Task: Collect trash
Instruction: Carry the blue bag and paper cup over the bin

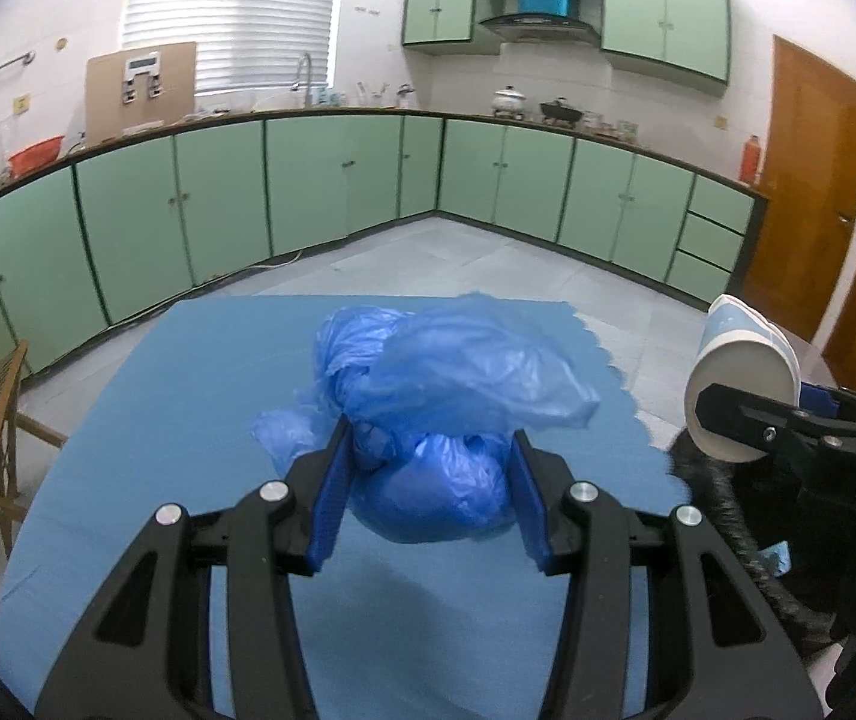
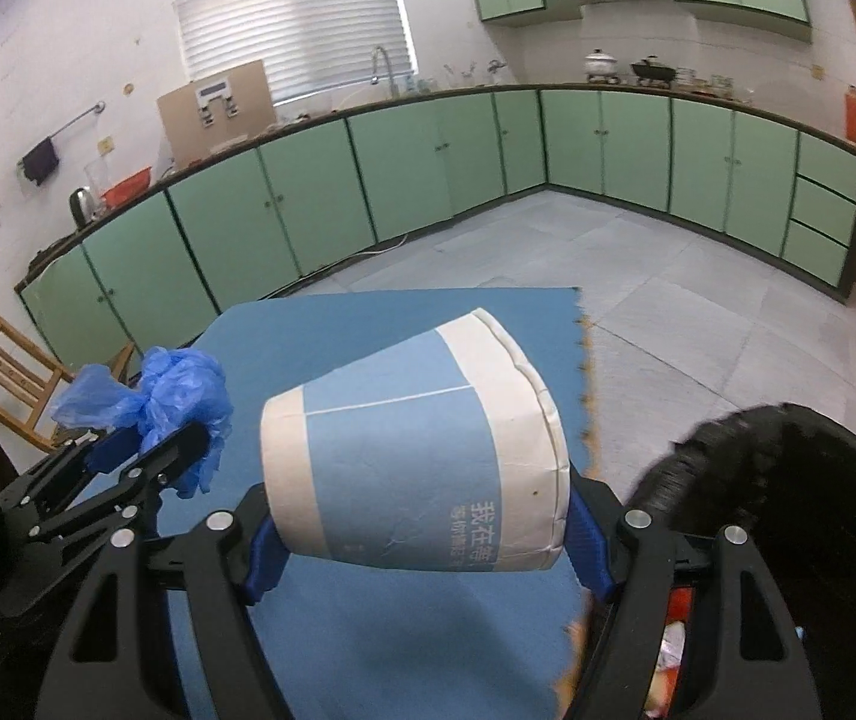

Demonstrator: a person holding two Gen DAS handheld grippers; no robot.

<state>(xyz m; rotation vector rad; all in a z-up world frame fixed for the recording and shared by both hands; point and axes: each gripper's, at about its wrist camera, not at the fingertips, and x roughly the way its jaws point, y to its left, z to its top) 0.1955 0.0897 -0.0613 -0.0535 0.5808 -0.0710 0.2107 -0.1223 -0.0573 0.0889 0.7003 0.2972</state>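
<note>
Right wrist: black bin (image 2: 787,510) just beside cup-holding tongs (image 2: 422,546).

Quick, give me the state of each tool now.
Left tool: closed on the blue plastic bag.
Right tool: closed on the paper cup.

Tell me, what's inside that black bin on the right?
Inside the black bin, beside the right gripper holding the paper cup, some orange and white scraps show. The gripper and rim cover the rest.
</note>
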